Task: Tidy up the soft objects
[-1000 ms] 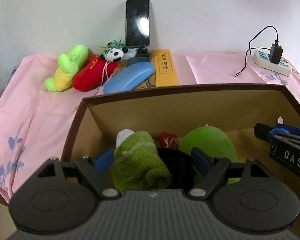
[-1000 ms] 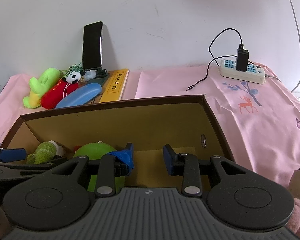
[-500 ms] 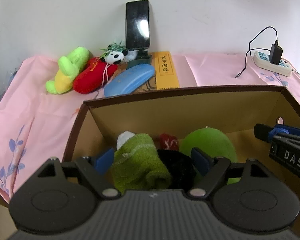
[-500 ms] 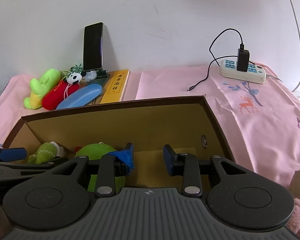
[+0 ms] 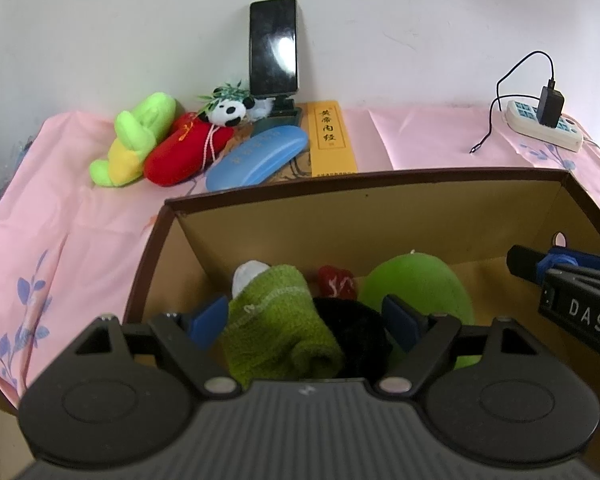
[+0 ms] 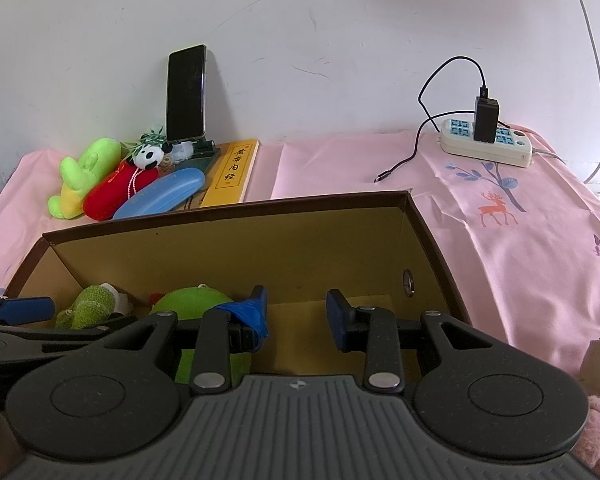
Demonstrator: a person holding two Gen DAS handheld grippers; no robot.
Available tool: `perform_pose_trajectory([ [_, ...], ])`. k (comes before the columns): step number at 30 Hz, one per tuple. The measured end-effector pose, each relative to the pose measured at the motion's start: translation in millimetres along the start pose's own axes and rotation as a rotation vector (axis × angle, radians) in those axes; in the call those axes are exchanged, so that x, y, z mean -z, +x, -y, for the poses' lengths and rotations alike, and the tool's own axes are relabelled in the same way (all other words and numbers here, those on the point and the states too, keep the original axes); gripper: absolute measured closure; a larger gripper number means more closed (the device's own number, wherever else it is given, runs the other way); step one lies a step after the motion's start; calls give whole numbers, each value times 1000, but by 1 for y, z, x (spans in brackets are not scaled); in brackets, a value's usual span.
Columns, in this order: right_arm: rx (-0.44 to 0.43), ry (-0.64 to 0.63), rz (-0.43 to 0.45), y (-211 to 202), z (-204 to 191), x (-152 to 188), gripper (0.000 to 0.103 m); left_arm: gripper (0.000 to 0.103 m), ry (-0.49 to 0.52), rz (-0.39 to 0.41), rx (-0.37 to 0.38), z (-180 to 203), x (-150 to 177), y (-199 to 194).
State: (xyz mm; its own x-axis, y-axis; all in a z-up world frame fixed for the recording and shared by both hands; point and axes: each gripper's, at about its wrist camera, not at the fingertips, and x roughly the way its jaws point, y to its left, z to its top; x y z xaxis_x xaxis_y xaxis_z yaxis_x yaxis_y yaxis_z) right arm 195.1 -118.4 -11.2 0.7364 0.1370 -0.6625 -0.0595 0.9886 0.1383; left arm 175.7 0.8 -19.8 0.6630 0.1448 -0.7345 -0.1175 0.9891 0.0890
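The left gripper point(image 5: 304, 322) is hanging wide open around the green toy point(image 5: 276, 320) in the box point(image 5: 364, 178), so lift straight up toward 12 o'clock without snagging it, while the right gripper point(image 6: 296, 312) is waiting open and empty.

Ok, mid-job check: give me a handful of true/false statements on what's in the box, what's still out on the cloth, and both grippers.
1. The green round plush lies inside the cardboard box. True.
2. The left gripper is clamped shut with nothing between its fingers. False: its fingers stand wide, with the fuzzy green toy between them.
3. The red plush is already in the box. False: it lies on the pink cloth by the wall, next to the lime green plush.
4. The right gripper holds nothing. True: the gap between its fingers is bare.
5. The phone lies flat on the cloth. False: it stands upright against the wall.
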Motion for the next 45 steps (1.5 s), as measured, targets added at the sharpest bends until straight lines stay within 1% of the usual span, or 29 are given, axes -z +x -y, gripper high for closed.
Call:
perform_pose_trajectory([
  [27, -2, 5, 7, -2, -4, 0, 87, 19, 5, 27, 5, 0, 1, -4],
  [45, -3, 6, 7, -2, -3, 0, 87, 19, 6, 25, 4, 0, 0, -4],
])
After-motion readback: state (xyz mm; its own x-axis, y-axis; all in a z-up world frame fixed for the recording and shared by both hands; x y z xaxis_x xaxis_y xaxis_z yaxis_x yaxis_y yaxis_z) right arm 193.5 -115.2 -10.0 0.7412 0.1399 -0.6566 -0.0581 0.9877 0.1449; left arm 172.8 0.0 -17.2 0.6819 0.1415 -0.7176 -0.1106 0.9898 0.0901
